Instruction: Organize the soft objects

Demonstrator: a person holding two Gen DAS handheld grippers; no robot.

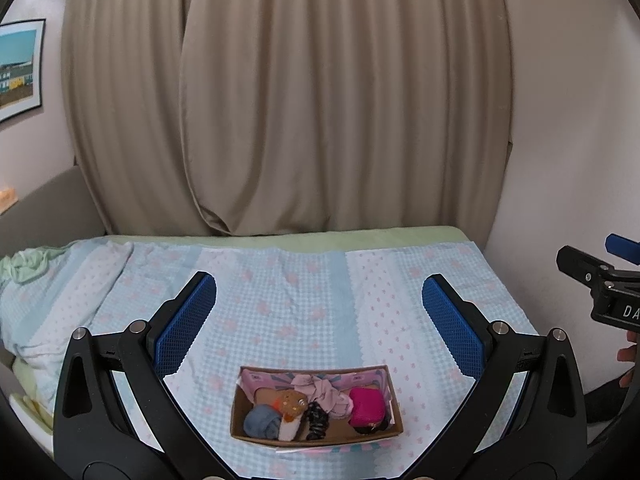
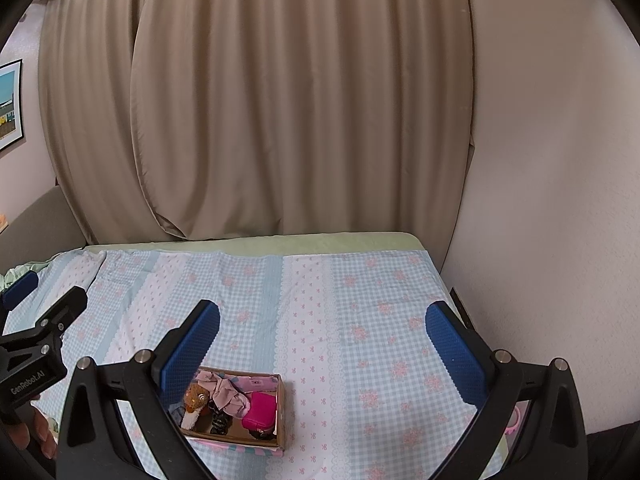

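1. Our left gripper (image 1: 319, 322) hovers above the cardboard box (image 1: 316, 438), jaws spread wide and holding nothing.
2. Our right gripper (image 2: 322, 350) hangs up and to the right of the box, jaws likewise apart, empty.
3. Inside the box we see a magenta pouch (image 1: 366, 406), pink cloth (image 1: 320, 394), a blue-grey roll (image 1: 262, 422) and a plush toy (image 1: 292, 408).
4. The box rests on the checked bedspread (image 1: 280, 300).

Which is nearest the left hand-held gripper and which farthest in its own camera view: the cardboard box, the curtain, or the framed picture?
1. Cardboard box, just below and between the left hand-held gripper fingers, on the bedspread.
2. Curtain, behind the bed's far edge.
3. Framed picture, on the far left wall; too close to the curtain to rank firmly.
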